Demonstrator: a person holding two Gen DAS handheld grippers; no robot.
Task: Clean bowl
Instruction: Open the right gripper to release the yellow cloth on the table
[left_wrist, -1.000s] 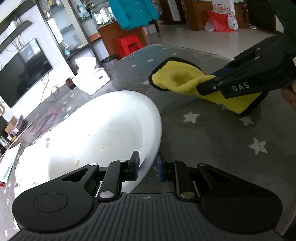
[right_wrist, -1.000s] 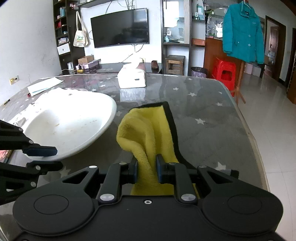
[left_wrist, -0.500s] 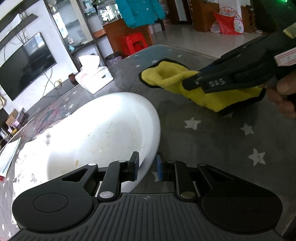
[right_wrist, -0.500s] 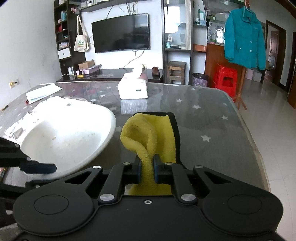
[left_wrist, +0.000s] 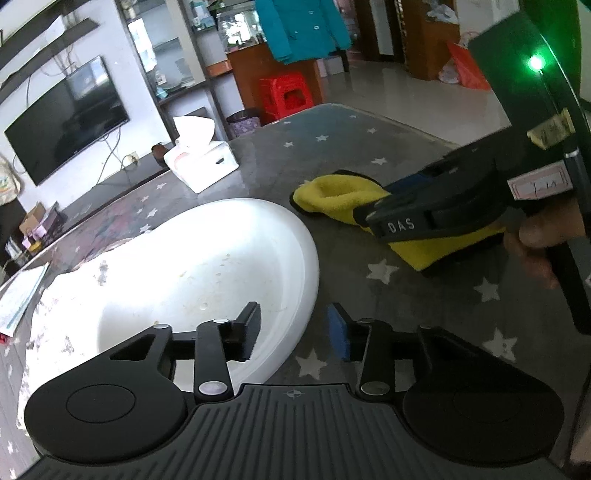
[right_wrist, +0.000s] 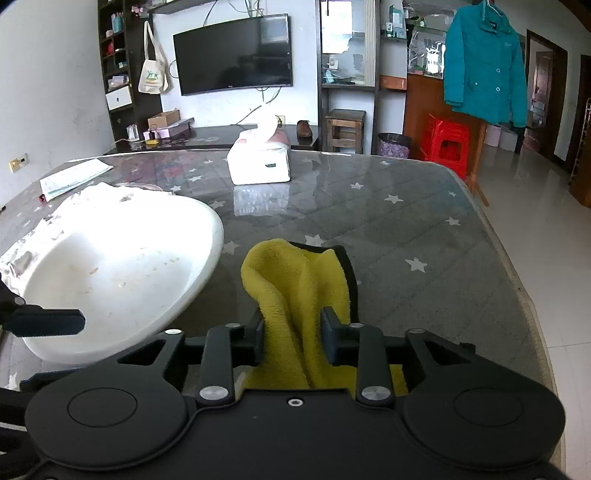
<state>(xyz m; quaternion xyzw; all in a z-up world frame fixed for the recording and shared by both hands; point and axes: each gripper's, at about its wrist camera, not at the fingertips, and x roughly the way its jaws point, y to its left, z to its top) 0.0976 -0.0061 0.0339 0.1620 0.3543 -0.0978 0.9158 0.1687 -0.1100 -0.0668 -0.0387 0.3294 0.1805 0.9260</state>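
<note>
**One bowl, one cloth, two grippers letting go**

There is one white bowl, one yellow cloth, one tissue box and two grippers on the star-patterned table. The bowl sits on the left part of the table, specks of residue on its inner surface, with crumpled white paper along its far rim.

The left gripper has its jaws opening; the bowl's near rim lies between the two fingers, and neither pad presses on it. The right gripper is also opening its jaws: a fold of the cloth stands between them, touching the left pad, with a gap at the right one.

Only the left wrist view shows a hand holding the right gripper's handle, a green light above it, and the cloth's black edge under that gripper. Only the right wrist view shows one sheet of paper at the table's far left, and one left finger beside the bowl.
</note>
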